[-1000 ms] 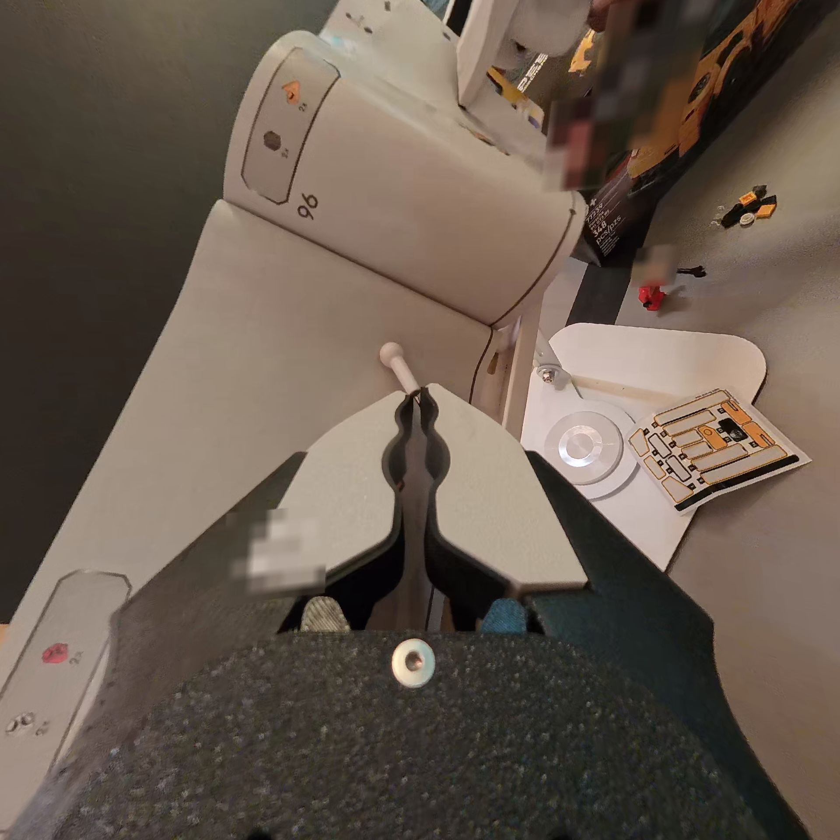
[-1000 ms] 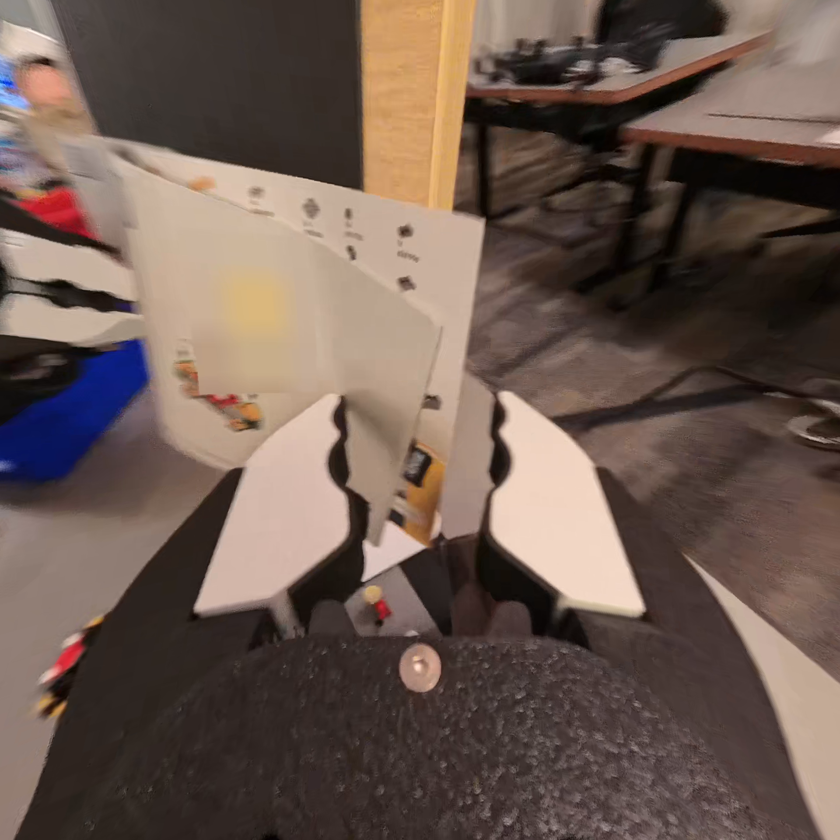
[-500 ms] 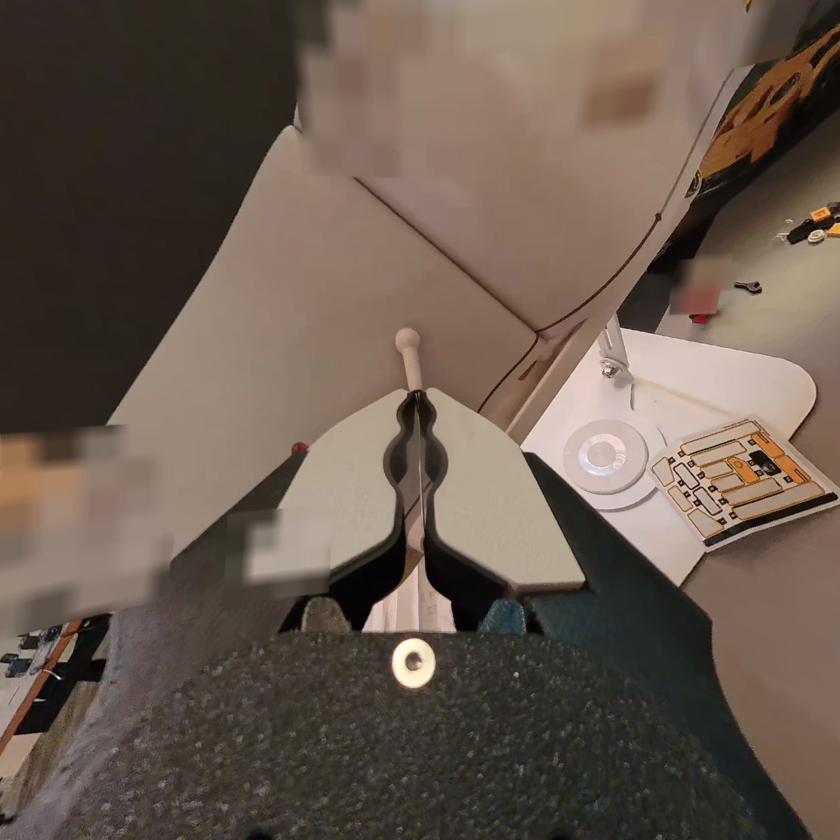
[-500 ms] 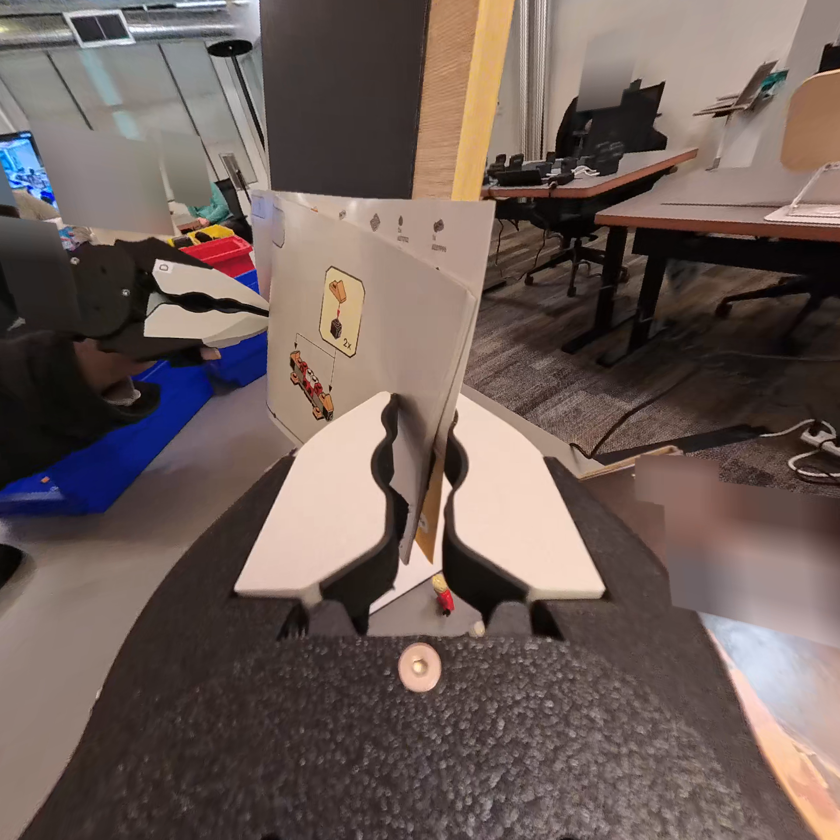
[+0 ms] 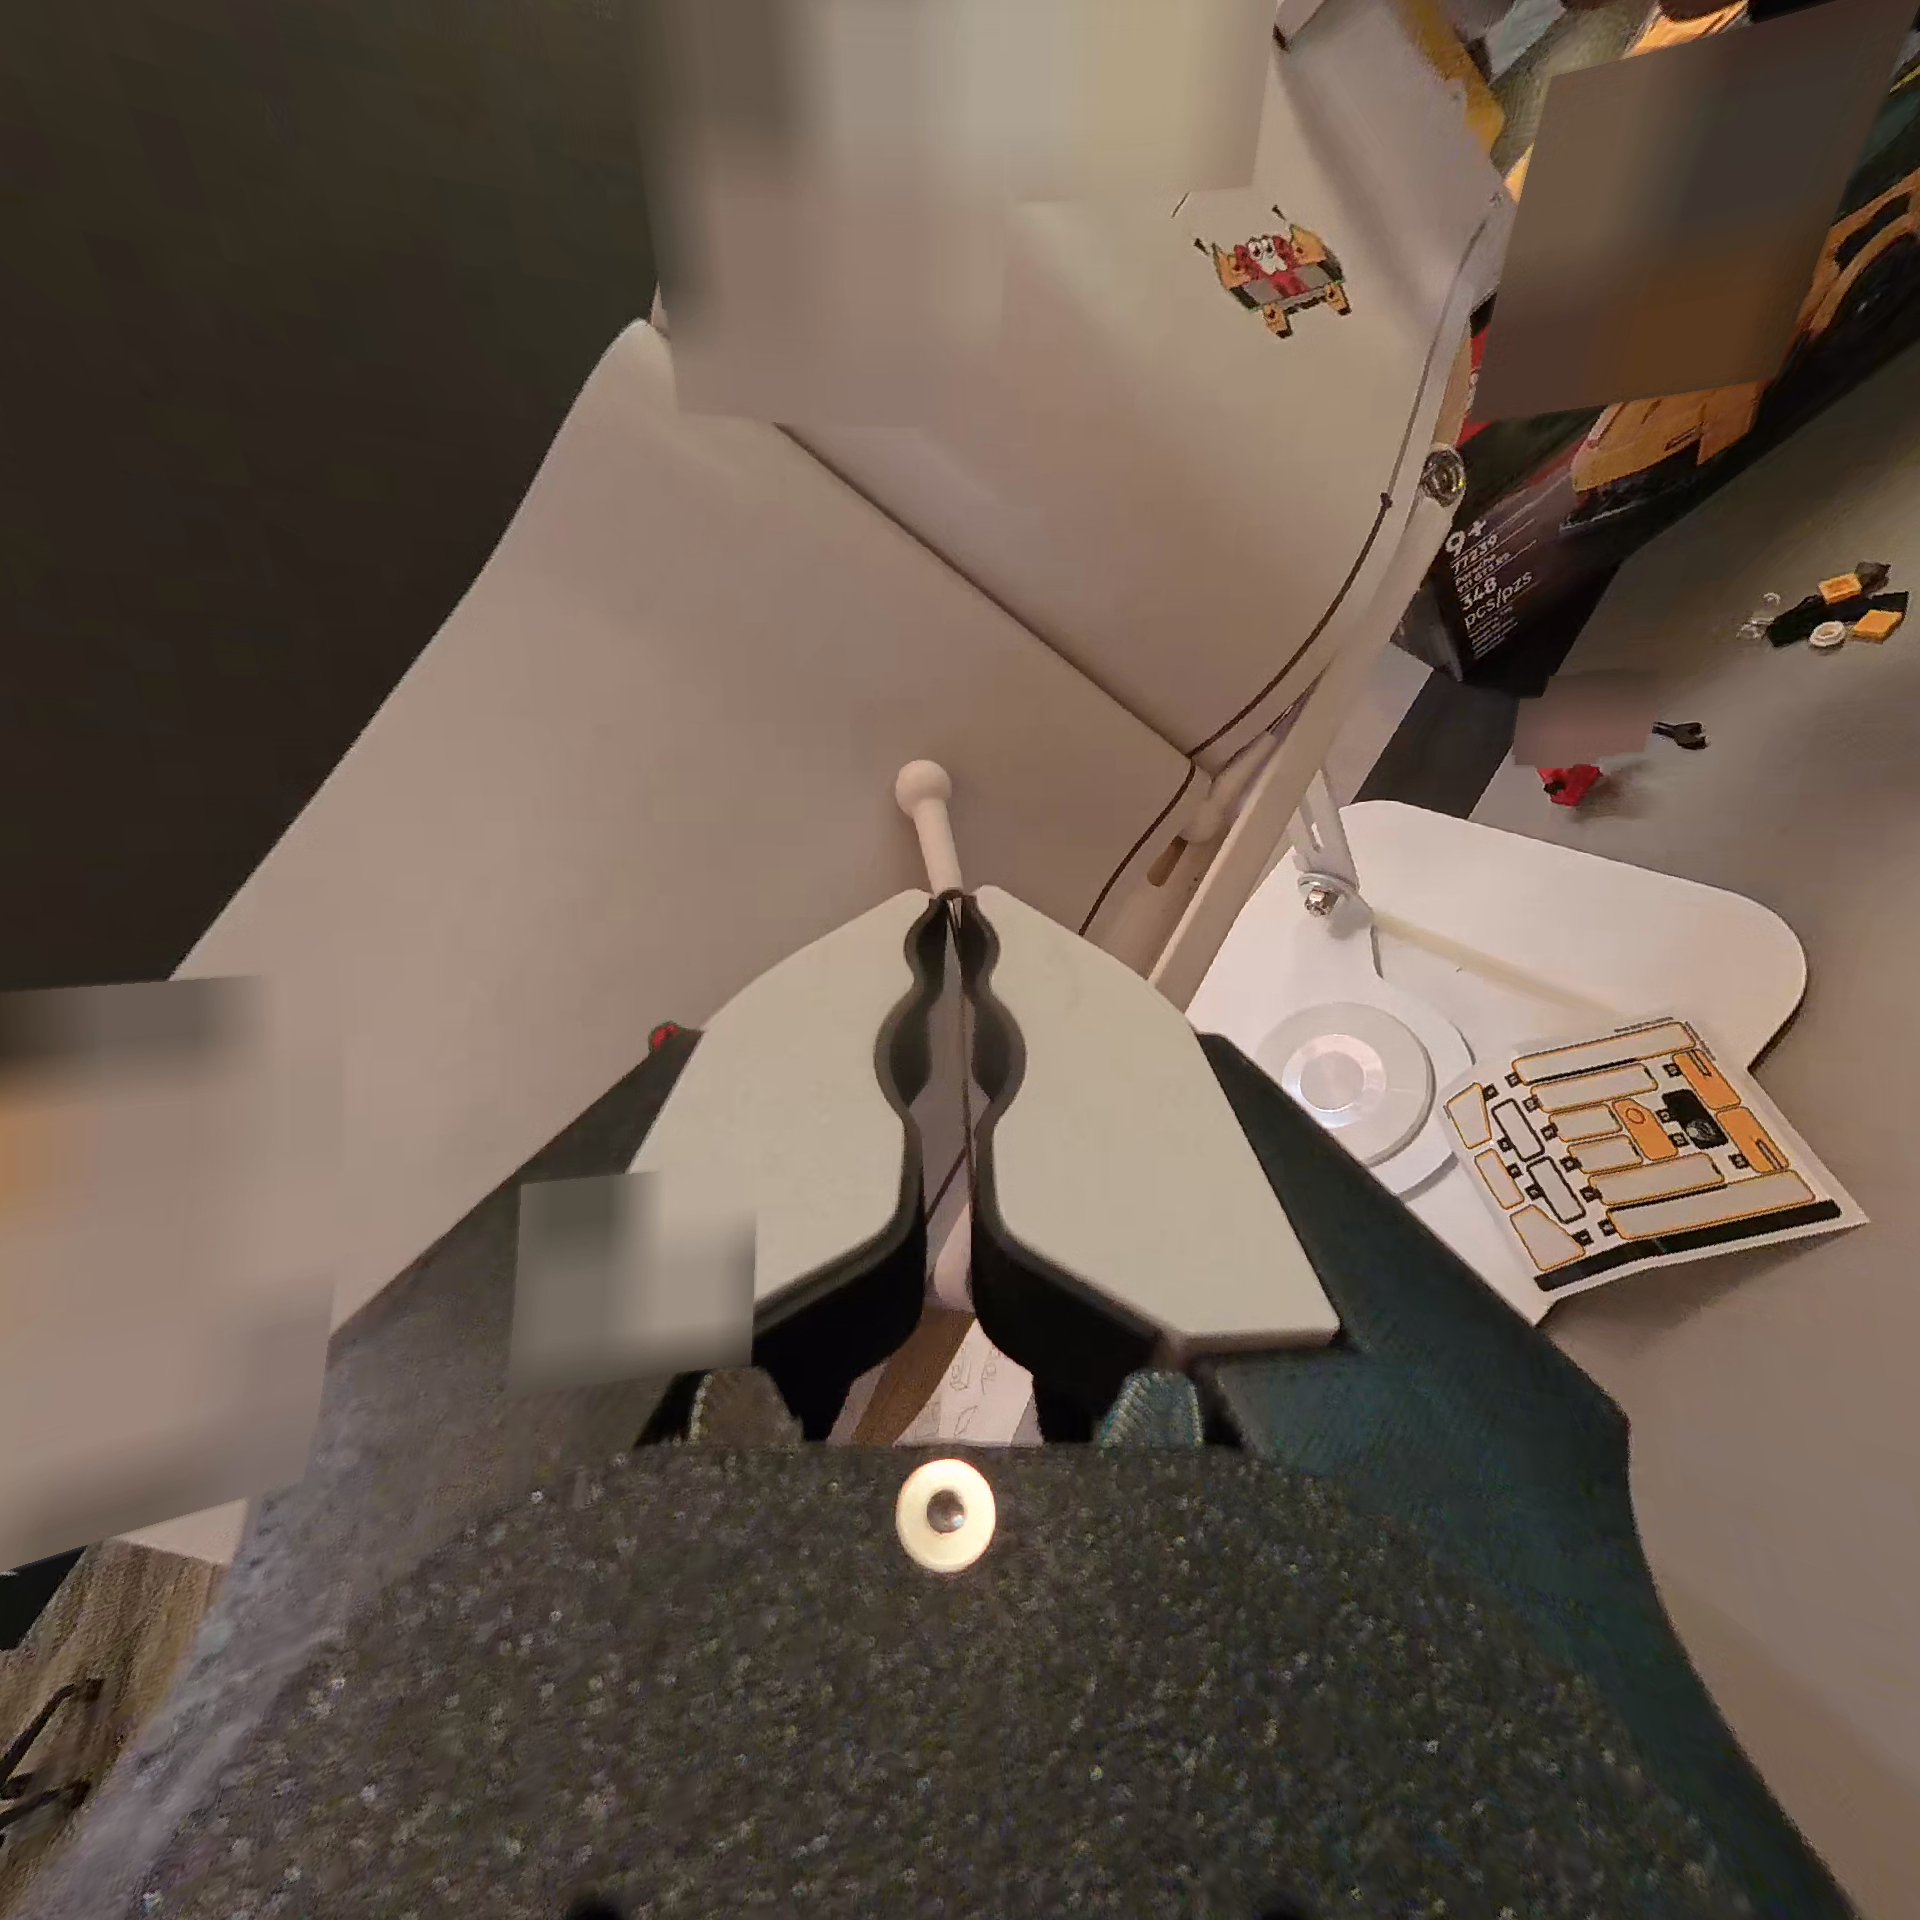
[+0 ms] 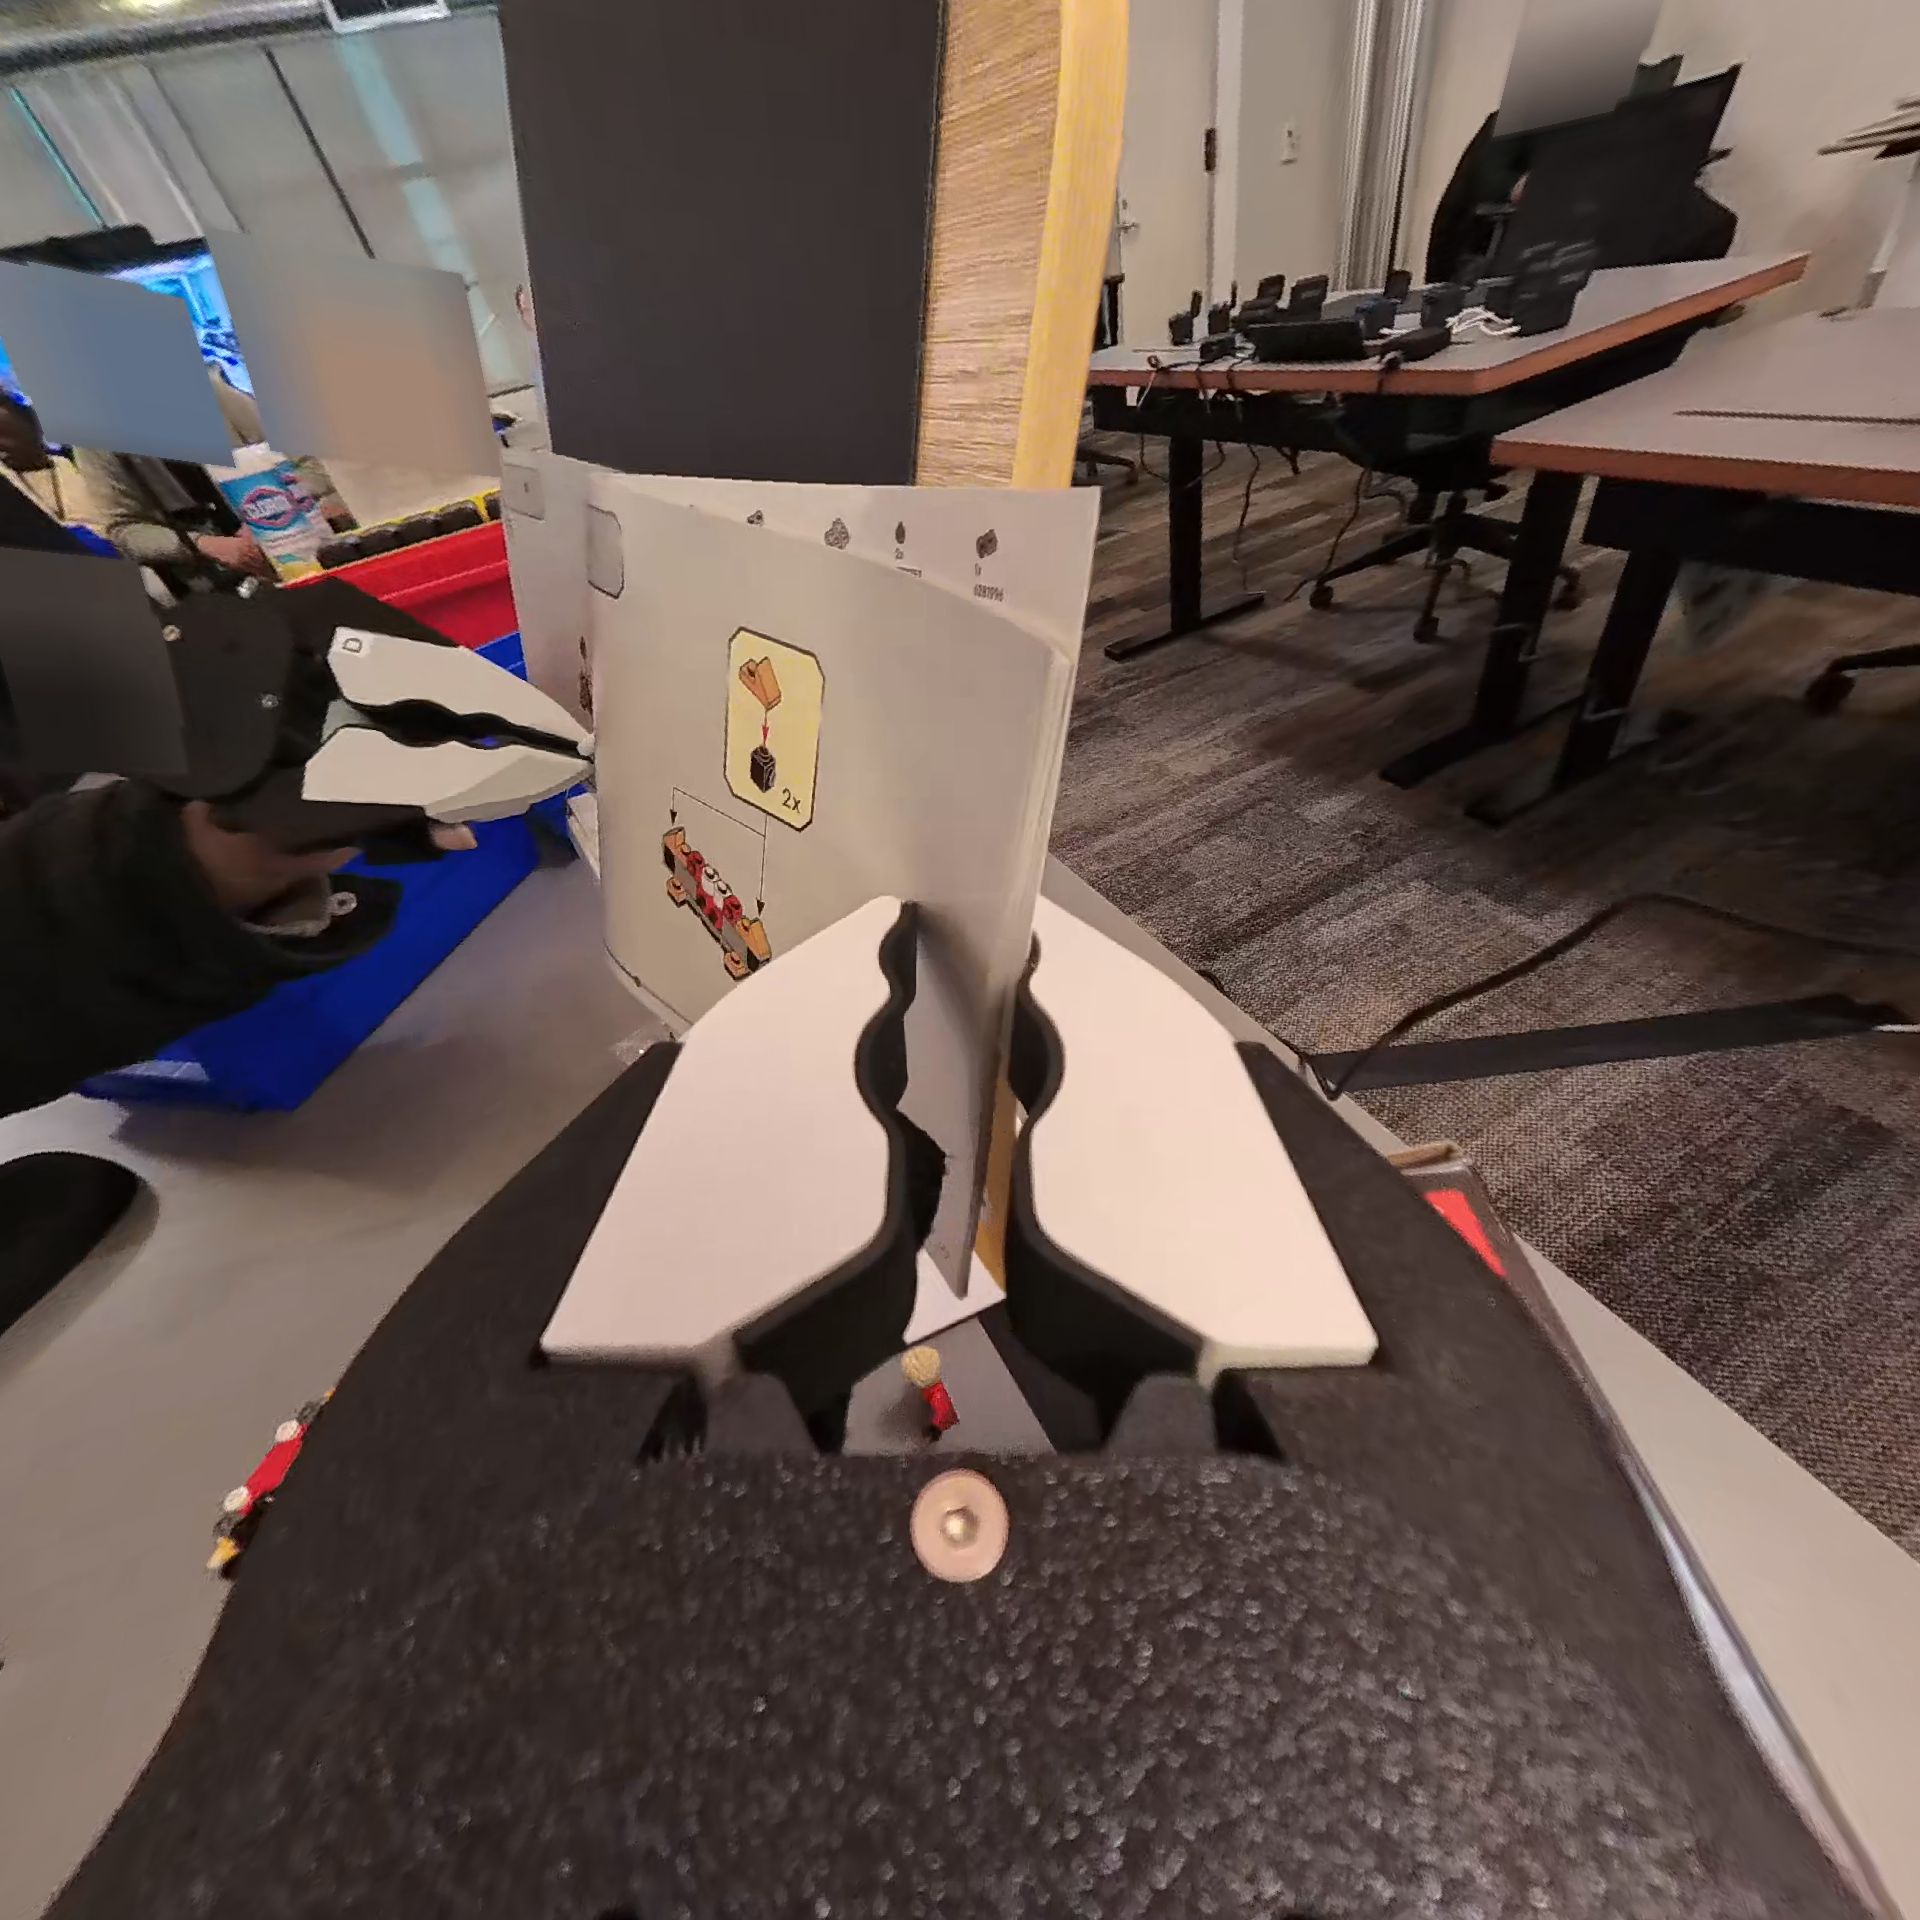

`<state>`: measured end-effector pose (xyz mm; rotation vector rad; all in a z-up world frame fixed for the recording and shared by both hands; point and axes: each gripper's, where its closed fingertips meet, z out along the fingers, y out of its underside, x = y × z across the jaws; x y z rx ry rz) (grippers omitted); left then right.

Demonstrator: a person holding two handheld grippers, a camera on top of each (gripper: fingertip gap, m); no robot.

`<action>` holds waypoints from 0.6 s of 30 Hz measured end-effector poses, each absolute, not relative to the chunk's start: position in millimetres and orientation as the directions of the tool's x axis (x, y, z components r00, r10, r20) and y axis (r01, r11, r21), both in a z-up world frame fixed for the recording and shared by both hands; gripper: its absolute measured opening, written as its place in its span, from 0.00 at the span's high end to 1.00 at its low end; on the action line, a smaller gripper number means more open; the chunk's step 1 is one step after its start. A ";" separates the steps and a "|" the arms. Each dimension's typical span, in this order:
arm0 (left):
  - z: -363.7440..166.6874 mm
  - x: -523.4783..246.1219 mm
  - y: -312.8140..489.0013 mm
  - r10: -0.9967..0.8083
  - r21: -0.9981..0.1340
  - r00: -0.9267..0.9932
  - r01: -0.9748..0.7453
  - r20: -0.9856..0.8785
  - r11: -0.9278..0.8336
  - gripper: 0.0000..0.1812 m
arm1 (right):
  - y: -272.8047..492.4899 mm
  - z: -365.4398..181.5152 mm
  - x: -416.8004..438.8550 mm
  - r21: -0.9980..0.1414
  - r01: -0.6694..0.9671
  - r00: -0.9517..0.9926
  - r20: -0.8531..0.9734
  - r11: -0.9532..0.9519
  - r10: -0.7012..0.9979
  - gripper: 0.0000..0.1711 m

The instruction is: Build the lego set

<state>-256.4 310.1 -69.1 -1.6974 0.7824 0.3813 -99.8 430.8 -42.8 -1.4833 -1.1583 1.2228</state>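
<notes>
Lego instruction booklet (image 6: 831, 727) is held upright at 12 o'clock, so the step can be read. Pages are pinched by both the right gripper (image 6: 961, 935) and left gripper (image 5: 951, 904).

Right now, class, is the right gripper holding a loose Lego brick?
No. The right gripper's fingers pinch pages of the instruction booklet, not a brick.

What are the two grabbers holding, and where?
Both hold the white paper instruction booklet. The right tool pinches the pages' bottom edge; the left tool pinches a page's side edge.
</notes>
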 end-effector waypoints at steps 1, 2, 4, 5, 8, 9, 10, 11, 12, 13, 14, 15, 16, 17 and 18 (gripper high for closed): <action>-69.4 -256.1 309.4 -0.301 -0.729 0.720 -0.676 -0.625 -0.105 0.99 | 429.3 -43.2 -98.6 -0.975 0.123 0.090 -0.174 -0.185 0.981 0.91; -70.0 -255.6 308.6 -0.307 -0.728 0.718 -0.677 -0.624 -0.104 0.99 | 427.2 -43.4 -97.4 -0.976 0.116 0.091 -0.172 -0.182 0.981 0.91; -70.3 -256.7 308.1 -0.306 -0.725 0.714 -0.681 -0.629 -0.098 0.99 | 424.2 -43.7 -95.6 -0.978 0.114 0.105 -0.163 -0.175 0.981 0.92; -70.2 -257.9 308.6 -0.303 -0.728 0.718 -0.678 -0.627 -0.100 0.99 | 422.1 -43.6 -94.5 -0.978 0.116 0.113 -0.158 -0.171 0.981 0.92; -69.9 -262.0 310.5 -0.288 -0.741 0.737 -0.661 -0.612 -0.119 0.99 | 407.0 -43.7 -85.7 -0.983 0.104 0.103 -0.138 -0.149 0.985 0.93; -69.7 -263.1 311.6 -0.283 -0.740 0.738 -0.661 -0.613 -0.121 0.99 | 402.4 -43.8 -83.2 -0.985 0.095 0.100 -0.137 -0.146 0.986 0.93; -69.9 -263.8 312.5 -0.281 -0.739 0.737 -0.663 -0.614 -0.123 0.99 | 399.0 -43.7 -82.0 -0.986 0.087 0.101 -0.135 -0.144 0.986 0.93; -69.8 -263.8 312.9 -0.282 -0.740 0.739 -0.660 -0.612 -0.125 0.99 | 398.2 -43.8 -81.6 -0.987 0.084 0.109 -0.128 -0.137 0.986 0.93; -69.8 -263.7 313.0 -0.281 -0.743 0.743 -0.657 -0.608 -0.129 0.99 | 398.5 -43.7 -81.8 -0.987 0.082 0.114 -0.128 -0.138 0.985 0.93; -69.8 -263.7 312.8 -0.277 -0.745 0.745 -0.654 -0.606 -0.131 0.99 | 399.1 -43.5 -82.4 -0.986 0.084 0.114 -0.134 -0.144 0.984 0.93; -69.8 -263.6 312.5 -0.274 -0.745 0.746 -0.654 -0.607 -0.131 0.99 | 399.4 -43.2 -82.7 -0.985 0.089 0.114 -0.136 -0.146 0.984 0.93; -69.8 -263.4 312.2 -0.273 -0.745 0.746 -0.654 -0.607 -0.130 0.99 | 399.2 -42.8 -82.8 -0.986 0.092 0.116 -0.131 -0.142 0.985 0.92; -69.9 -263.4 311.9 -0.274 -0.746 0.747 -0.653 -0.606 -0.129 0.99 | 398.9 -42.7 -82.6 -0.986 0.094 0.118 -0.123 -0.134 0.985 0.92; -69.9 -263.4 311.9 -0.275 -0.748 0.748 -0.651 -0.604 -0.129 0.99 | 399.1 -42.8 -82.4 -0.987 0.092 0.123 -0.117 -0.129 0.985 0.92; -69.8 -263.2 312.1 -0.275 -0.750 0.750 -0.649 -0.601 -0.129 0.99 | 399.9 -42.8 -82.1 -0.988 0.089 0.127 -0.114 -0.126 0.985 0.93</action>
